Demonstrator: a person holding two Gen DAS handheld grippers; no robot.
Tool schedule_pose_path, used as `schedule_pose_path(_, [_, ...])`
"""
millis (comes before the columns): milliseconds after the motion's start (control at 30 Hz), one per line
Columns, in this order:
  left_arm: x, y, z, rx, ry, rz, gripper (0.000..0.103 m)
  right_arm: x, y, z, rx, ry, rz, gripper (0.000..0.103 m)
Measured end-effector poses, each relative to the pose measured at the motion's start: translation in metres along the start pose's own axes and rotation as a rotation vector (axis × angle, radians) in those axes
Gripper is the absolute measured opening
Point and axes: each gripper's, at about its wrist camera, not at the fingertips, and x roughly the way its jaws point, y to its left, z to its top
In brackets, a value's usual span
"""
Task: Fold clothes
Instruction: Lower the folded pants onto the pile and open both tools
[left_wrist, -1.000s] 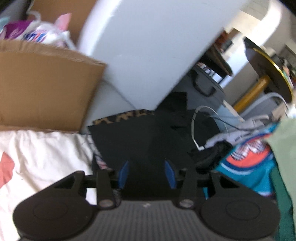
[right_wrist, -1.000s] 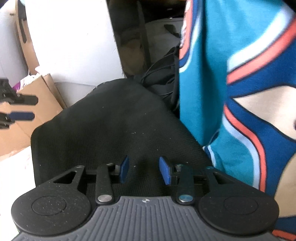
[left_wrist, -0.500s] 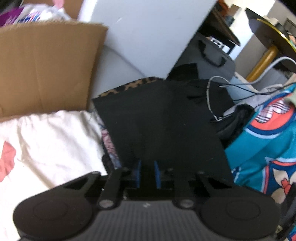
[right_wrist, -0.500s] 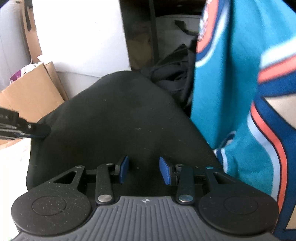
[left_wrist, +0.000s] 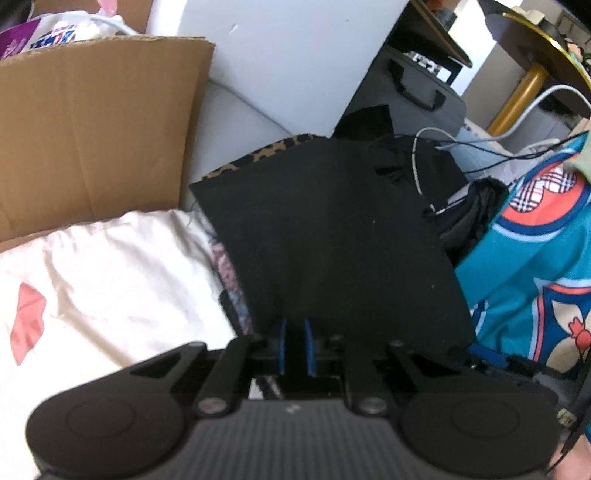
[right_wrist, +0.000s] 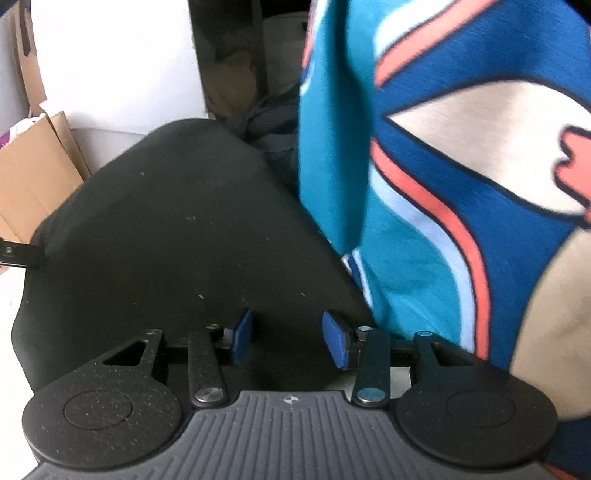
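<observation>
On top of the clothes pile: black garment (left_wrist: 332, 236), lying flat over a leopard-print piece (left_wrist: 266, 155), with the white bedding (left_wrist: 110, 280) to its left and the teal printed fabric (left_wrist: 535, 258) to its right.
Near edge: runs side to side between the two tools; this is the edge the coming fold looks likely to lift.
Left tool (left_wrist: 294, 345): pads nearly together, pinching the garment's near left corner.
Right tool (right_wrist: 284, 334): over the near right part, jaws opening, black cloth between them but not pinched.
Nearer hand: left already grips; right seems to need closing first.
Fold direction: probably away, toward the cardboard box (left_wrist: 92, 122).
</observation>
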Motion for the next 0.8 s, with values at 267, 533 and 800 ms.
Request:
schedule_pose_path(267, [-0.029,-0.005,-0.015,0.006,-0.035,0.037,0.038,-0.03,0.012,0.001,0.01,-0.028,0.034,0.048])
schedule_pose_path(533, [-0.014,-0.007,-0.042,-0.069,-0.03,-0.013,0.053,-0.031,0.033,0.001,0.021,-0.029,0.099,0.048])
schedule_pose_path(800, [0.01,-0.007,-0.069,-0.122,0.02,-0.024,0.05,-0.022,0.042,-0.017,0.01,0.02,0.101,0.048])
